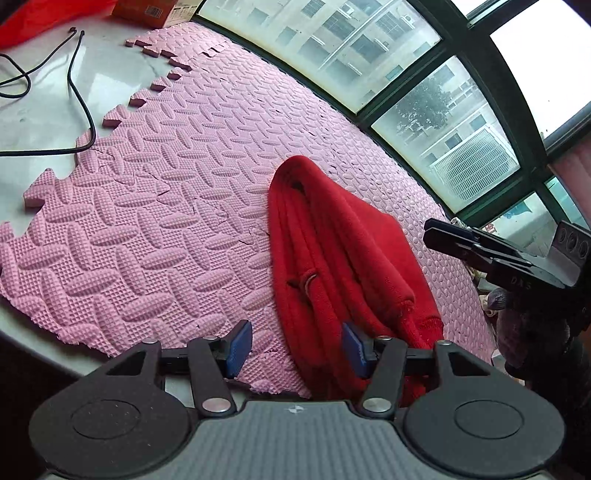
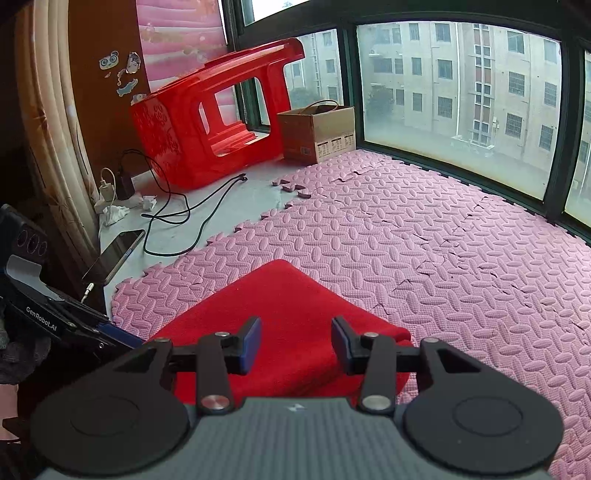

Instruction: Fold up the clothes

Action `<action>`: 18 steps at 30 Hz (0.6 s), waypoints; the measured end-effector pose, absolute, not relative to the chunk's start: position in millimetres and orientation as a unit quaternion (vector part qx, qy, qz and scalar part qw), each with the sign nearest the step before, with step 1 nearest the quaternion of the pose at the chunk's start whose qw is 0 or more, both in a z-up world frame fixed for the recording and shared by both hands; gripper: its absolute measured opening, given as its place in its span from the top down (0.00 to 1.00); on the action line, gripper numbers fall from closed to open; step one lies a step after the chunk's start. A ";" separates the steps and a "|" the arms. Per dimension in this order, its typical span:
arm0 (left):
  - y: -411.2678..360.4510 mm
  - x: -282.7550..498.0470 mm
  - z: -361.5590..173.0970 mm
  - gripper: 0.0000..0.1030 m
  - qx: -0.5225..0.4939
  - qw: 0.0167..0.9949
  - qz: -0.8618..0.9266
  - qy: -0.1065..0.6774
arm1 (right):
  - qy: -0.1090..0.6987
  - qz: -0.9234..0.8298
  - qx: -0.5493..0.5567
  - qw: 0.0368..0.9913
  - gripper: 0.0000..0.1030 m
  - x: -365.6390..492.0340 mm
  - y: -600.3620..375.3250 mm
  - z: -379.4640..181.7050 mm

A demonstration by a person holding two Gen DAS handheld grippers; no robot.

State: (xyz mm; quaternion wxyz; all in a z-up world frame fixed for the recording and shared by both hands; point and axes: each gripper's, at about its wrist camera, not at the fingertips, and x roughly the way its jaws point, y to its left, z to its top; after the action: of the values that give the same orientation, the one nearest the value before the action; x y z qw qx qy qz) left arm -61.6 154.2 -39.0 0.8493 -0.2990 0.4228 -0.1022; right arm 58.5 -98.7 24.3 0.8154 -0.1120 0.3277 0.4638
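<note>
In the left wrist view, the left gripper (image 1: 297, 347) had its jaws apart and held nothing; the folded red sweater (image 1: 332, 258) lay on the pink foam mat (image 1: 166, 192), reaching from ahead of the jaws to its right finger. In the right wrist view, the right gripper (image 2: 295, 345) also stood with jaws apart, and the red sweater (image 2: 280, 306) lay flat just under and ahead of them, near the left gripper (image 2: 92, 328).

red garment's (image 2: 280, 317) near edge hidden behind right gripper (image 2: 295, 345), red stool (image 1: 44, 18) cropped at frame corner, box label (image 2: 334, 144) unreadable
</note>
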 end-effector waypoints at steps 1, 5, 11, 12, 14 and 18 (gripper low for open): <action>149.5 -59.8 -39.8 0.45 -0.290 0.850 -0.105 0.428 | 0.327 0.464 -0.113 0.815 0.59 56.1 -99.5 24.9; 140.1 -53.4 -44.0 0.46 -0.286 0.842 -0.117 0.441 | 0.321 0.462 -0.108 0.819 0.58 47.9 -106.7 28.4; 135.7 -47.1 -52.9 0.47 -0.323 0.820 -0.144 0.451 | 0.315 0.457 -0.103 0.826 0.56 40.8 -121.9 32.5; 134.7 -46.6 -53.8 0.47 -0.331 0.816 -0.147 0.450 | 0.314 0.455 -0.102 0.827 0.56 40.3 -124.3 32.9; 129.9 -44.5 -54.7 0.48 -0.346 0.808 -0.154 0.452 | 0.313 0.450 -0.098 0.831 0.56 39.3 -130.8 33.7; 101.5 -36.2 -51.6 0.54 -0.334 0.803 -0.189 0.457 | 0.314 0.431 -0.083 0.842 0.56 40.3 -147.6 33.8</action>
State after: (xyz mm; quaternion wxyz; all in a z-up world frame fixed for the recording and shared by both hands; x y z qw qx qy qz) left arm -36.2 101.5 -51.6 0.8026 -0.3339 0.4569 -0.1886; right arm 40.3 -147.6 33.8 0.8418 -0.0832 0.3135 0.4314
